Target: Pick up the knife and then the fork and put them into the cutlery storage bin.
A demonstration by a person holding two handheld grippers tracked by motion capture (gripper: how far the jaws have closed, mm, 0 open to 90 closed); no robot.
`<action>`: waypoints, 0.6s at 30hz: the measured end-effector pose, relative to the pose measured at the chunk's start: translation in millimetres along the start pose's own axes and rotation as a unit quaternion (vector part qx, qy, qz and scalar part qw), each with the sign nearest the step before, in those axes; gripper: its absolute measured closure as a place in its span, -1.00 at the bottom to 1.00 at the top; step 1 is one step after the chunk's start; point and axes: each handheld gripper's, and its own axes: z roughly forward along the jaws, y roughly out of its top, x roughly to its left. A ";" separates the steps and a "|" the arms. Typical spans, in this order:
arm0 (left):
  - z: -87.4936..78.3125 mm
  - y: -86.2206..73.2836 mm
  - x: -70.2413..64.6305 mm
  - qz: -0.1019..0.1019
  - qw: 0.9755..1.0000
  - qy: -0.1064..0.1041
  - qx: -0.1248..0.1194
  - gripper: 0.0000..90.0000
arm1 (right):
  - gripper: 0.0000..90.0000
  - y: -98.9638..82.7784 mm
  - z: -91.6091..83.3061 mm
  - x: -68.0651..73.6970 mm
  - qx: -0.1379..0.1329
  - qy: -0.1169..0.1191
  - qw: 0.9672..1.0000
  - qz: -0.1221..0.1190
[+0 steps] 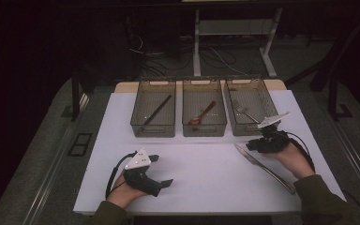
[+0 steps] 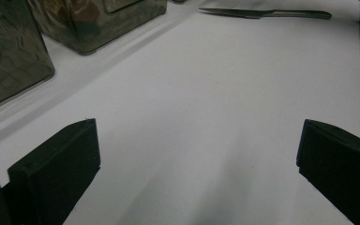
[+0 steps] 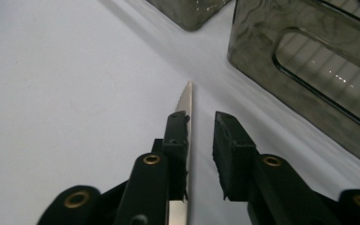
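Observation:
A metal table knife point(image 1: 267, 168) lies on the white tabletop point(image 1: 206, 187) at the right, blade toward the bins. My right gripper point(image 1: 254, 145) is at the blade end. In the right gripper view the blade point(image 3: 187, 101) runs along the inner side of the left jaw, and a clear gap separates it from the other jaw, so the right gripper point(image 3: 201, 117) stands narrowly open around it. My left gripper point(image 1: 161, 170) rests at the front left with its jaws wide apart and nothing between them point(image 2: 199, 140). The knife point(image 2: 267, 13) shows far off in the left gripper view.
Three smoky see-through bins stand in a row at the back. The left bin point(image 1: 153, 130) holds a dark stick, the middle bin point(image 1: 204, 130) a reddish spoon point(image 1: 201, 114), the right bin point(image 1: 242, 130) a fork point(image 1: 246, 112). The right bin's wall point(image 3: 309, 79) is close to my right gripper.

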 end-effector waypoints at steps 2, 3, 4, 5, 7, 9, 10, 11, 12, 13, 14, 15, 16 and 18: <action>-0.2 0.1 0.0 0.000 1.000 0.000 0.001 -1.00 | 0.54 -3.0 -7.3 2.1 0.005 0.008 1.000 -0.001; -0.3 0.1 0.0 0.000 1.000 0.000 0.001 -1.00 | 0.53 -4.5 -10.7 3.4 0.010 0.009 1.000 -0.003; -0.3 0.1 -0.1 0.000 1.000 0.000 0.000 -1.00 | 0.50 -6.2 -13.9 4.7 0.017 0.011 1.000 -0.005; -0.4 0.1 -0.1 0.001 1.000 0.000 0.000 -1.00 | 0.49 -8.0 -16.8 6.2 0.022 0.012 1.000 -0.008; -0.7 0.2 0.1 0.001 1.000 0.000 0.000 -1.00 | 0.48 -11.8 -22.1 8.8 0.039 0.007 0.999 -0.013; -0.7 0.2 0.1 0.000 1.000 0.000 0.000 -1.00 | 0.47 -16.0 -26.0 11.0 0.058 0.003 0.998 -0.020; -0.8 0.2 0.1 0.000 1.000 0.000 0.000 -1.00 | 0.47 -18.3 -27.2 12.2 0.067 0.000 0.997 -0.024; -0.8 0.3 0.0 0.000 1.000 0.000 0.000 -1.00 | 0.47 -20.8 -28.0 13.3 0.077 -0.003 0.997 -0.028; -0.8 0.3 0.0 0.001 1.000 0.000 0.000 -1.00 | 0.47 -23.4 -28.3 14.2 0.086 -0.007 0.996 -0.032; -0.4 0.2 -0.2 0.000 1.000 0.000 -0.001 -1.00 | 0.47 -26.1 -28.1 15.2 0.096 -0.010 0.995 -0.035; -0.3 0.2 -0.2 0.000 1.000 0.000 -0.001 -1.00 | 0.47 -28.5 -27.8 15.9 0.108 -0.013 0.993 -0.040; -0.2 0.2 -0.2 0.000 1.000 0.000 0.000 -1.00 | 0.47 -30.5 -27.7 16.5 0.117 -0.017 0.992 -0.044; -0.2 0.2 -0.2 0.000 1.000 -0.001 0.000 -1.00 | 0.47 -32.1 -27.7 17.4 0.125 -0.018 0.991 -0.044; -0.1 0.2 -0.3 0.001 1.000 0.000 0.000 -1.00 | 0.47 -34.1 -27.3 18.6 0.139 -0.020 0.989 -0.048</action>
